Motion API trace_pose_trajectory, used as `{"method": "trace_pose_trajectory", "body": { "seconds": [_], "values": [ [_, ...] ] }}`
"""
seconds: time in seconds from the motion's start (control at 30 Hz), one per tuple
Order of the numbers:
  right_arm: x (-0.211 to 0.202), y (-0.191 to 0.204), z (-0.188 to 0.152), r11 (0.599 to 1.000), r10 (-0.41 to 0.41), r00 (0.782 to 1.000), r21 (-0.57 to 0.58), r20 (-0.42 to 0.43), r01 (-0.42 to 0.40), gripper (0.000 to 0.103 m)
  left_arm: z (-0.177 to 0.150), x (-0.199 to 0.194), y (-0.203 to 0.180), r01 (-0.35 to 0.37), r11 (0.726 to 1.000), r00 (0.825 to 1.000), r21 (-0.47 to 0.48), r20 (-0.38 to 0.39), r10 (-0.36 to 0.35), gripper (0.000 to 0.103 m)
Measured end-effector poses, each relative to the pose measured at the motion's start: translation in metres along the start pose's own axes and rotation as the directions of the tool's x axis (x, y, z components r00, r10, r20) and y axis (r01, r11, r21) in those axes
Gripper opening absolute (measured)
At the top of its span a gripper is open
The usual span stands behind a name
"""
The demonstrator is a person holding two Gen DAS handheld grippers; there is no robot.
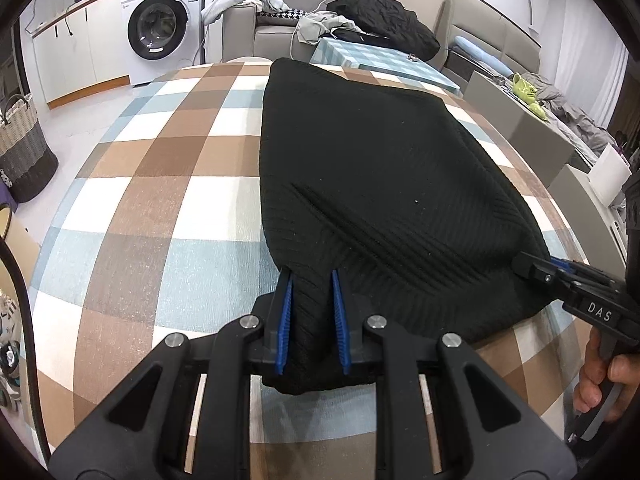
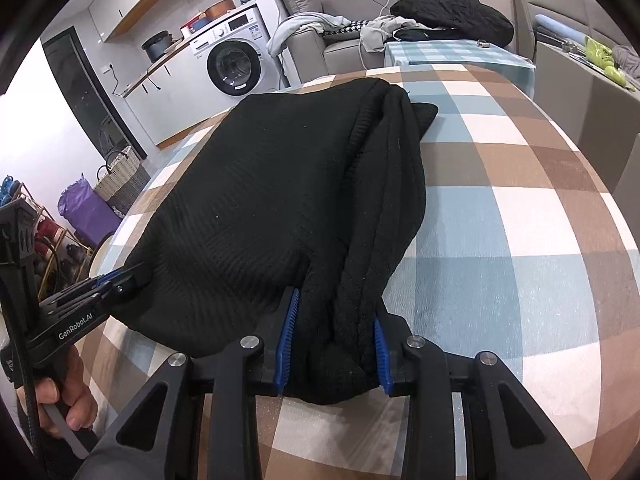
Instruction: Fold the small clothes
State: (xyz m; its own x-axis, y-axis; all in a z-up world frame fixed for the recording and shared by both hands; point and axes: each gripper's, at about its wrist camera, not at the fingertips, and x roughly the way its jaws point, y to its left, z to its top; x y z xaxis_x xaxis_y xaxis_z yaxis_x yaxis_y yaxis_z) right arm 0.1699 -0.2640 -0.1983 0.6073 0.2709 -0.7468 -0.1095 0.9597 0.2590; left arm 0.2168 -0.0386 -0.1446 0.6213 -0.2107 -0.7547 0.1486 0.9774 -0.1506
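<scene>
Now both grippers are clamping the near end of the black knit point(image 1: 360, 168), which is lying on the checked table point(image 1: 160, 184) w/ its long axis running from the near edge toward the far edge. Left gripper point(image 1: 312, 320) is pinching a thin bunch at the near-left corner of the knit; right gripper point(image 2: 332, 340) is holding a thicker, doubled bunch at the near-right corner. Each is sitting just beside the near table edge, one per corner, neither nearer. Knit is narrowing and pointing away, so prob. the next fold is carrying this near end toward the far end.
</scene>
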Motion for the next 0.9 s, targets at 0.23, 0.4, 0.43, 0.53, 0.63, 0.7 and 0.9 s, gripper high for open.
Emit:
{"method": "trace_pose_trajectory", "body": {
  "seconds": [0.23,0.4,0.43,0.53,0.63,0.7,0.9],
  "values": [
    [-0.021,-0.001,-0.002,1.0,-0.015,0.998,-0.013,0.061,0.015,0.071,-0.007,-0.027,-0.002,-0.023,0.999,0.998,0.045,0.053,0.02,0.055],
    [-0.05,0.001,-0.006,0.998,0.007,0.989,-0.055,0.145,0.001,0.102,-0.016,-0.065,0.001,-0.03,0.998,0.985,0.049,0.169,0.021,0.085],
    [-0.055,0.003,-0.007,0.997,0.011,0.987,-0.074,0.161,0.001,0.103,-0.018,-0.07,0.002,-0.035,0.998,0.981,0.045,0.19,0.026,0.09],
    [-0.072,0.006,-0.012,0.992,0.067,0.971,-0.118,0.229,-0.04,0.103,-0.025,-0.088,0.005,-0.048,0.998,0.958,0.029,0.284,0.038,0.102],
    [-0.083,0.007,-0.017,0.987,0.092,0.955,-0.149,0.281,-0.052,0.103,-0.033,-0.1,0.007,-0.056,0.998,0.933,0.04,0.359,0.038,0.102],
    [-0.087,0.008,-0.02,0.985,0.089,0.949,-0.171,0.301,-0.038,0.103,-0.036,-0.104,0.009,-0.052,0.998,0.924,0.046,0.38,0.031,0.102],
    [-0.092,0.011,-0.028,0.976,0.107,0.924,-0.215,0.368,-0.027,0.103,-0.041,-0.103,0.017,-0.027,0.999,0.917,0.028,0.399,0.014,0.102]
  ]
}}
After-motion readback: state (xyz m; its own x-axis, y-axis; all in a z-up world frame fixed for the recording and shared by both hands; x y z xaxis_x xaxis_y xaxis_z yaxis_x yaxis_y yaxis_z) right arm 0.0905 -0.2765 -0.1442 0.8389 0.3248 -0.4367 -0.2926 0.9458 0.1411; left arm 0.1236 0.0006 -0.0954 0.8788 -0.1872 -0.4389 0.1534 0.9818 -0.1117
